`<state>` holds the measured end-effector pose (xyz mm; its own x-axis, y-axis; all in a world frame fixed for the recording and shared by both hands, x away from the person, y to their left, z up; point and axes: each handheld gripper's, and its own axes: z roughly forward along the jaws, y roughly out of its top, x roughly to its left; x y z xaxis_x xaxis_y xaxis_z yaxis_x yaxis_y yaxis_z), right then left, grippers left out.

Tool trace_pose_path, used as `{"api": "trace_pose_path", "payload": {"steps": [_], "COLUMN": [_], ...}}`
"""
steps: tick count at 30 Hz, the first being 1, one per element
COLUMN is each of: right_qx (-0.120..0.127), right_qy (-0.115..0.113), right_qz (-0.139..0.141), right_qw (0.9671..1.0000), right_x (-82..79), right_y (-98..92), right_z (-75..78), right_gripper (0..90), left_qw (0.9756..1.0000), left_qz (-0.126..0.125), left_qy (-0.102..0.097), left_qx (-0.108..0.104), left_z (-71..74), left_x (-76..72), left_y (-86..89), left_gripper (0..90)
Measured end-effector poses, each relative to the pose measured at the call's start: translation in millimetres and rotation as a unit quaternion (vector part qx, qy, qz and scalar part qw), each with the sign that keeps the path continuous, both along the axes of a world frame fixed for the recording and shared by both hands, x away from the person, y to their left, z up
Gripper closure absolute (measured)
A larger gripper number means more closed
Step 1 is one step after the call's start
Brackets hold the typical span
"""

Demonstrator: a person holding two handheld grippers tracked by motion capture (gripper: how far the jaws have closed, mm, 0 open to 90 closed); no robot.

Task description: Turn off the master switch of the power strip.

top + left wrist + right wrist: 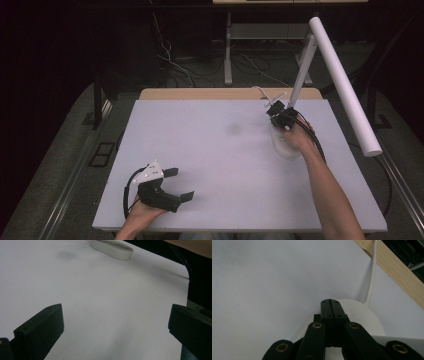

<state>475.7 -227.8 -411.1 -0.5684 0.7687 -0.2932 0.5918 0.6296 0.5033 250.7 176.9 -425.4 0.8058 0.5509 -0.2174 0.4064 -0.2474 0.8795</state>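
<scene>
resting: two grippers (177,184) (274,109), one lamp (320,65)

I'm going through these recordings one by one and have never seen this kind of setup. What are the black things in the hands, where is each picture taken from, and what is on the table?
No robot here: a person holds a two-jaw hand tool in each hand. The high view looks down from above the person's side of the white table. The other two pictures come from cameras riding on the tools, looking along their black jaws.

The left gripper rests near the table's near edge, jaws wide apart, holding nothing.

The right gripper has its jaws pressed together over the round white base of a desk lamp. Nothing is seen between them. The lamp's white cord runs off the far edge.

Otherwise, there is a faint grey smudge on the table.
</scene>
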Motion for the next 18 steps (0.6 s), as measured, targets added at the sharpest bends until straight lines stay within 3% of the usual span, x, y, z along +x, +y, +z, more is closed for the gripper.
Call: {"api": "trace_pose_path", "payload": {"steps": [9, 18], "right_qx": [-0.025, -0.021], "right_qy": [-0.007, 0.007], "right_qz": [0.006, -0.006], "right_qw": [0.9996, 0.9997], "right_x": [-3.7, -3.5], "right_y": [6.0, -6.3], "right_z": [0.4, 4.1], "right_gripper": [89.4, 89.4], "left_qw": [1.0, 1.0], "left_qz": [0.001, 0.0], "left_qy": [0.002, 0.002], "left_qx": [0.0, 0.001], "left_z": [-0.4, -0.9], "left_x": [0.9, 0.8], "left_y": [1.1, -0.3], "left_gripper": [0.0, 0.0]}}
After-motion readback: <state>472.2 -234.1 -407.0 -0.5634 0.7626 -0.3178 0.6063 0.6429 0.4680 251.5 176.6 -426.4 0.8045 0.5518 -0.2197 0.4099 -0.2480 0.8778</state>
